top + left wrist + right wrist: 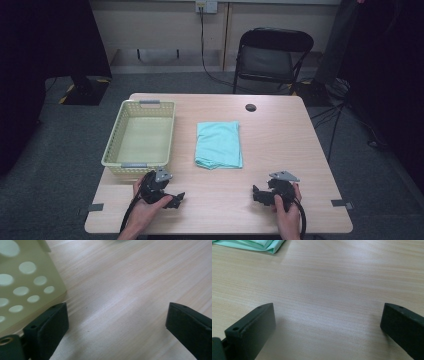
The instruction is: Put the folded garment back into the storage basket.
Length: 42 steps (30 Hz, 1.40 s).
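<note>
High view: both grippers, left [176, 198] and right [256, 194], are rested near the folded cloth [218, 144], jaws spread wide and empty. The basket [113, 142] is set just beside the cloth, presumably to receive it.

We hold 2 black grippers, the left gripper [176, 199] and the right gripper [256, 194], each a chunky dark body with angular housings. Each carries a grey 3-cornered plate on top, pale against the black, and the right one's shows small holes. A black cable trails from each back toward us in a loose loop. Our forearms are bare, with no sleeves in sight. In the 2 gripper views the jaws are thick matte black blocks with flat inner faces and bevelled edges, each with a small screw hole near its tip. Beside the left gripper's near jaw we see a brass-coloured ringed fitting.
</note>
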Available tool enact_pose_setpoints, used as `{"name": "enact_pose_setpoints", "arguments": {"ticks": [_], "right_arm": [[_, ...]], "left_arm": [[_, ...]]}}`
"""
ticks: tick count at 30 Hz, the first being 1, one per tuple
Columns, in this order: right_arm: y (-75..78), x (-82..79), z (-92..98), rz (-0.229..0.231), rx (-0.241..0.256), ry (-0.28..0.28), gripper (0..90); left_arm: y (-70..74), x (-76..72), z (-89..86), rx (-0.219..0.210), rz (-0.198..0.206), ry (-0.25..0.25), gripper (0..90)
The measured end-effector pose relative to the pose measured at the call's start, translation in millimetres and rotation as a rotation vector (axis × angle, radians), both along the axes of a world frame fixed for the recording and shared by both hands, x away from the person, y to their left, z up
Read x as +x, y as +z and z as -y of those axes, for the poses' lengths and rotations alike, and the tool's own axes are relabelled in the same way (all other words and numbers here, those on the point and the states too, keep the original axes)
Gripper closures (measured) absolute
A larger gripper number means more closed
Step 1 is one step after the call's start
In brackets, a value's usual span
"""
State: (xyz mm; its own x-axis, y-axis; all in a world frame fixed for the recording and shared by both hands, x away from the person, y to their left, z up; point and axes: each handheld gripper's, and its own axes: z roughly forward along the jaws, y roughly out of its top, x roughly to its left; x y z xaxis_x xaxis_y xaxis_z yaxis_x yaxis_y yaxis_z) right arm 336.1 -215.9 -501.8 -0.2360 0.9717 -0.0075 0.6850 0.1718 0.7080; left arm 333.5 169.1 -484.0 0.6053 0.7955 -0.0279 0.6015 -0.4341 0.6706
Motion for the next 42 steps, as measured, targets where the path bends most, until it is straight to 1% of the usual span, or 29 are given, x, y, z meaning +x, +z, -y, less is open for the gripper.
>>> {"name": "enact_pose_setpoints", "arguments": {"ticks": [2,6,8,10,12,15,20,21,22,24,28,30,31,33,35,38,40,42], "right_arm": [[0.0,0.0,0.0,0.000,0.000,0.000,0.0],[0.0,0.0,0.0,0.000,0.000,0.000,0.0],[0.0,0.0,0.0,0.000,0.000,0.000,0.0],[0.0,0.0,0.0,0.000,0.000,0.000,0.0],[0.0,0.0,0.0,0.000,0.000,0.000,0.0],[0.0,0.0,0.0,0.000,0.000,0.000,0.0],[0.0,0.0,0.0,0.000,0.000,0.000,0.0],[0.0,0.0,0.0,0.000,0.000,0.000,0.0],[0.0,0.0,0.0,0.000,0.000,0.000,0.0],[0.0,0.0,0.0,0.000,0.000,0.000,0.0],[0.0,0.0,0.0,0.000,0.000,0.000,0.0],[0.0,0.0,0.0,0.000,0.000,0.000,0.0],[0.0,0.0,0.0,0.000,0.000,0.000,0.0],[0.0,0.0,0.0,0.000,0.000,0.000,0.0],[0.0,0.0,0.0,0.000,0.000,0.000,0.0],[0.0,0.0,0.0,0.000,0.000,0.000,0.0],[0.0,0.0,0.0,0.000,0.000,0.000,0.0],[0.0,0.0,0.0,0.000,0.000,0.000,0.0]], "left_arm": [[2.3,-2.8,-0.7,0.001,0.012,-0.001,6.5],[5.6,-6.4,0.1,-0.015,0.019,-0.005,6.5],[6.4,-7.0,1.2,-0.012,0.019,-0.010,6.3],[9.2,-8.4,5.4,-0.007,0.030,-0.014,6.2],[11.3,-9.9,8.6,0.004,0.051,-0.016,6.1],[13.8,-10.6,11.6,-0.008,0.059,-0.024,6.0],[14.8,-9.0,14.0,-0.007,0.057,-0.034,5.9],[15.3,-9.0,14.3,-0.006,0.061,-0.033,5.9],[15.5,-8.8,15.1,-0.001,0.065,-0.033,5.9],[16.0,-7.3,18.2,0.011,0.059,-0.025,5.9],[20.1,-7.2,23.2,0.003,0.063,-0.035,5.9],[21.8,-8.2,24.5,0.003,0.066,-0.031,5.9],[22.7,-8.7,24.6,-0.010,0.064,-0.029,5.9],[25.5,-8.5,25.0,-0.024,0.059,-0.031,5.8],[29.3,-7.2,25.8,-0.027,0.070,-0.029,5.7],[36.7,-7.3,28.8,-0.015,0.073,-0.028,5.8],[42.4,-8.6,32.2,-0.008,0.082,-0.050,5.7],[46.2,-8.2,34.5,-0.006,0.087,-0.059,5.7]]}}
